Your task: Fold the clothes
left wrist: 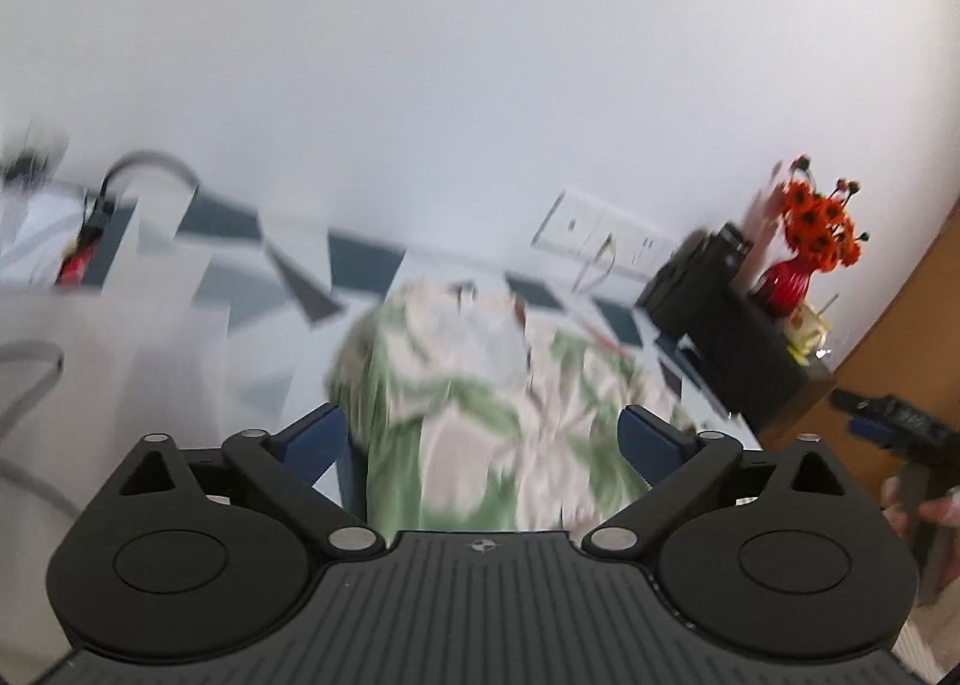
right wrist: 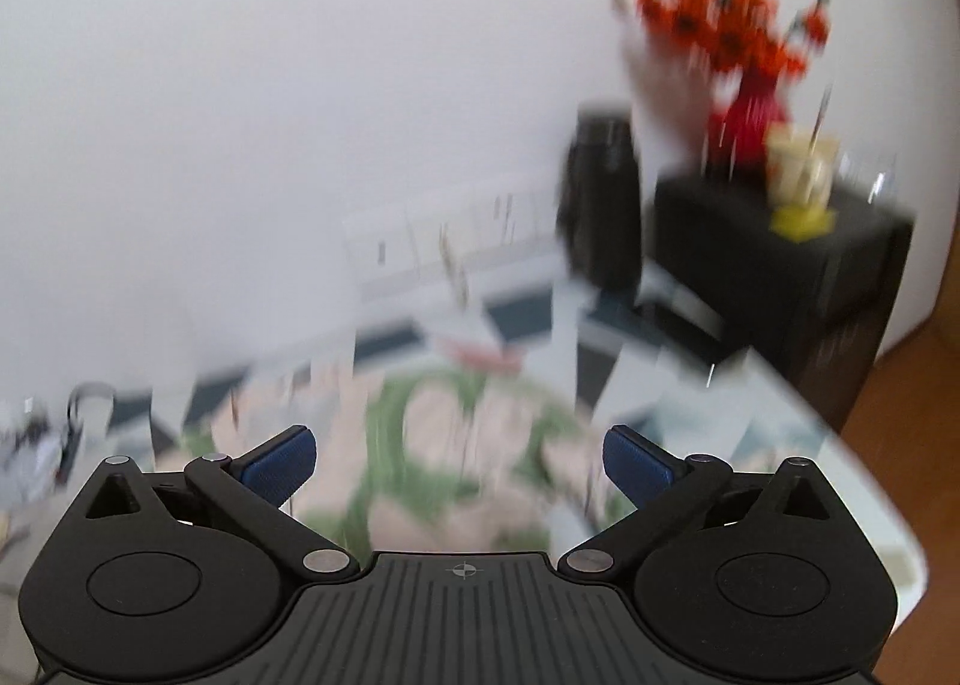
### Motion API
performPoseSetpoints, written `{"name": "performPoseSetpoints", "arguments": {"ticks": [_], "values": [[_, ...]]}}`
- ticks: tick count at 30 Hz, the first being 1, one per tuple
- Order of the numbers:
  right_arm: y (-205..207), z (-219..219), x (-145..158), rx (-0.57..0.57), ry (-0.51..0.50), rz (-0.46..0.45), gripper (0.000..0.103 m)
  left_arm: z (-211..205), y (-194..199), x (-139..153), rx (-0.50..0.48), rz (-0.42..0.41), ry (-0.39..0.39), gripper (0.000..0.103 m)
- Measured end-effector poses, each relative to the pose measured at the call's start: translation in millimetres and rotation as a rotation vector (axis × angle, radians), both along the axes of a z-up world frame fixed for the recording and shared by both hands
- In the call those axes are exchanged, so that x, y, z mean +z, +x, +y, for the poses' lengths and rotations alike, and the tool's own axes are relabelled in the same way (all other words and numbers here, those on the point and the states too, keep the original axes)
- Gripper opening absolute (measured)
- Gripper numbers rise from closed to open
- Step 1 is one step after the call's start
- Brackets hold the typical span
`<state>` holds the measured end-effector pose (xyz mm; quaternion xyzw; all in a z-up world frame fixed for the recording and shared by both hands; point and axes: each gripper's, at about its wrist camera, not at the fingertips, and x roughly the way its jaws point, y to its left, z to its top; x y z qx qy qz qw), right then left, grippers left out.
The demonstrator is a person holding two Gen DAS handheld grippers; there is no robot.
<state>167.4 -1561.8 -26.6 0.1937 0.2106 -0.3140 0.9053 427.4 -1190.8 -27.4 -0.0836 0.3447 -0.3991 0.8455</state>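
Hovering: left gripper (left wrist: 483, 439) wide, empty | right gripper (right wrist: 459, 460) same | garment (left wrist: 480, 403) below both

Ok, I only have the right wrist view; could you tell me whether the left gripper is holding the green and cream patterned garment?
Observer: No, the left gripper is open; the green and cream patterned garment lies bunched beyond it.
Operator: Anything further left of the garment?
Observer: A small red object, blurred.
Operator: Can you see my gripper?
Observer: Yes, the right gripper shows at the left view's edge, a hand beneath.
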Motion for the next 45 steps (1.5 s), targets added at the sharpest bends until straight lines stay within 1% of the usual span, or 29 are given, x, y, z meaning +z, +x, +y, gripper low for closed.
{"name": "performPoseSetpoints", "arguments": {"ticks": [2,4,7,10,12,16,18,19,20,22,24,26,28,30,33,35,37,38,42,44,45], "values": [[-2.1,-0.8,24.4,-0.019,-0.039,-0.017,0.102,-5.0,6.1,9.4,0.011,-0.035,0.009,0.1],[-2.0,-0.5,50.1,-0.029,-0.085,-0.035,0.102,-7.9,11.3,16.5,0.015,-0.053,0.001,0.101],[-0.5,0.3,84.6,-0.01,-0.195,-0.075,0.102,-10.5,16.9,24.6,0.035,-0.085,0.0,0.102],[10.8,-4.3,116.4,0.01,-0.304,-0.088,0.102,-12.9,22.1,28.6,0.068,-0.1,0.003,0.102],[18.7,-11.1,134.1,0.036,-0.368,-0.118,0.102,-14.1,25.2,30.4,0.099,-0.107,0.008,0.102],[36.3,-32.9,159.0,0.067,-0.458,-0.186,0.102,-17.3,27.5,29.1,0.199,-0.119,0.04,0.102],[42.7,-48.5,162.6,0.078,-0.458,-0.227,0.102,-21.8,27.9,26.2,0.239,-0.126,0.07,0.102],[46.1,-57.8,160.9,0.09,-0.437,-0.242,0.102,-26.6,28.0,22.9,0.247,-0.129,0.097,0.102],[50.9,-67.6,156.1,0.109,-0.404,-0.247,0.102,-31.5,27.7,17.8,0.261,-0.129,0.123,0.102],[64.6,-89.0,138.3,0.157,-0.334,-0.228,0.102,-41.4,26.5,5.6,0.295,-0.126,0.174,0.102],[81.6,-108.0,108.1,0.201,-0.28,-0.176,0.102,-49.2,24.9,-7.8,0.336,-0.11,0.212,0.102],[97.5,-118.1,67.9,0.239,-0.24,-0.121,0.102,-52.9,22.7,-23.7,0.392,-0.067,0.225,0.102],[114.6,-123.8,19.9,0.287,-0.193,-0.047,0.102,-56.4,20.8,-38.6,0.442,-0.033,0.248,0.102],[131.6,-126.4,-24.4,0.319,-0.151,0.035,0.102,-59.6,19.6,-51.0,0.481,-0.016,0.294,0.102],[147.8,-121.4,-76.0,0.352,-0.112,0.152,0.102,-66.1,21.0,-65.5,0.498,-0.033,0.388,0.102],[154.9,-111.8,-95.8,0.37,-0.1,0.206,0.102,-69.1,24.1,-73.6,0.494,-0.032,0.427,0.102],[157.8,-98.8,-112.0,0.389,-0.077,0.241,0.102,-69.1,27.7,-83.5,0.491,-0.014,0.437,0.102],[159.1,-92.2,-119.3,0.399,-0.066,0.258,0.102,-68.6,30.7,-90.9,0.486,0.009,0.435,0.102],[160.7,-61.4,-123.1,0.465,-0.035,0.294,0.102,-67.8,42.2,-122.5,0.446,0.116,0.426,0.102],[162.3,-54.2,-131.6,0.461,-0.022,0.325,0.102,-65.7,44.9,-136.9,0.405,0.167,0.415,0.102],[162.6,-52.1,-137.0,0.453,0.001,0.338,0.102,-64.6,45.5,-143.0,0.381,0.191,0.405,0.102]]}}
